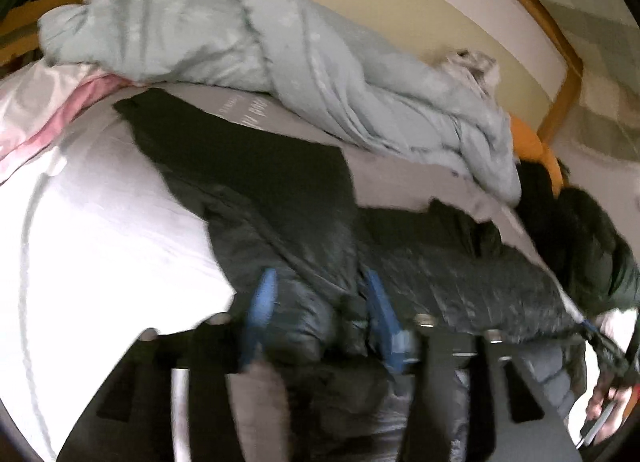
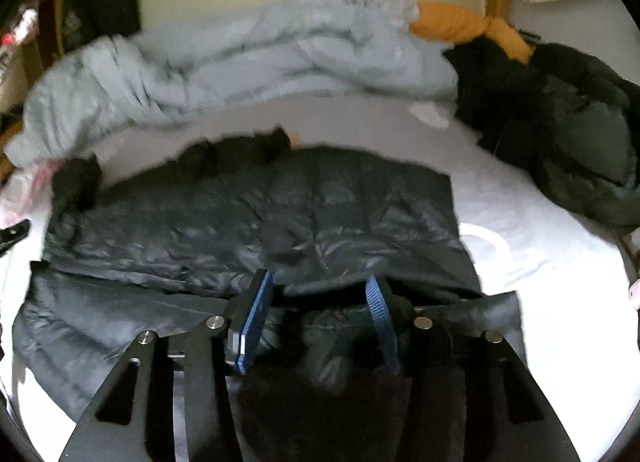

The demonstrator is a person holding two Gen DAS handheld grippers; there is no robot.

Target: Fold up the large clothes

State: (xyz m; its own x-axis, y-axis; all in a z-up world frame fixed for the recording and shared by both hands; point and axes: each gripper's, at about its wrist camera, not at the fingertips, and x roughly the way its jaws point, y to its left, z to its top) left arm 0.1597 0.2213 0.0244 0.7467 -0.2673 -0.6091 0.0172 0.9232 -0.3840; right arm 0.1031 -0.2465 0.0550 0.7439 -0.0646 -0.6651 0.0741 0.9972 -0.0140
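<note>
- A dark puffy jacket [image 2: 248, 213] is spread flat across the white bed [image 2: 540, 254], with its near edge bunched up right by both grippers.
- The left gripper [image 1: 320, 302] has its blue fingers [image 1: 262, 302] partly apart with a fold of jacket bulging up between them. It's blurry, so whether they're actually pinching it is hard to call.
- Same deal with the right gripper [image 2: 320, 298]: its fingers [image 2: 258, 302] are about half open, a lump of dark cloth sits in the gap, and a real grip can't be told.
- A crumpled pale blue duvet [image 2: 240, 61] runs along the far side of the bed.
- Another dark coat [image 2: 580, 133] is heaped on the bed's right corner, touching something orange [image 2: 460, 25] behind it.
- A pink and white pillow [image 1: 44, 109] sits at the left end, next to the duvet.
- The person's hand [image 1: 608, 402] shows at the lower right edge of the left view.
</note>
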